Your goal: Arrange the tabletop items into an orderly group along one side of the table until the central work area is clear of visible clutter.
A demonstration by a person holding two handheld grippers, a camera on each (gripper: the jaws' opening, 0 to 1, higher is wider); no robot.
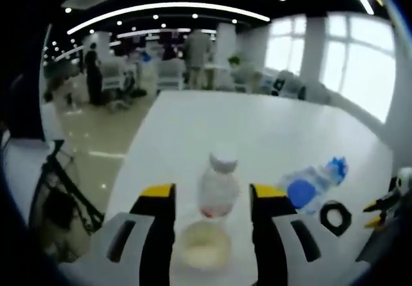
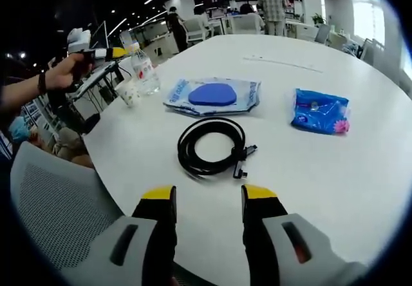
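My left gripper [image 1: 212, 196] is open at the table's edge. A small clear bottle with a white cap [image 1: 219, 184] stands just ahead of its jaws, and a paper cup [image 1: 205, 246] sits low between them. I cannot tell if either jaw touches them. In the right gripper view a hand holds the left gripper [image 2: 103, 54] beside the bottle [image 2: 145, 72] and cup [image 2: 129, 93]. My right gripper [image 2: 207, 196] is open and holds nothing, a little short of a coiled black cable [image 2: 212, 145]. Beyond the cable lie a clear packet with a blue oval [image 2: 212, 96] and a blue packet [image 2: 320, 111].
The white round table [image 2: 335, 189] has bare surface on its far side. A grey mesh chair back [image 2: 58, 215] stands at the near edge. The left gripper view shows the clear packet [image 1: 301, 192], blue packet [image 1: 336, 168], cable [image 1: 335, 216] and right gripper [image 1: 389, 202]. People and chairs are far behind.
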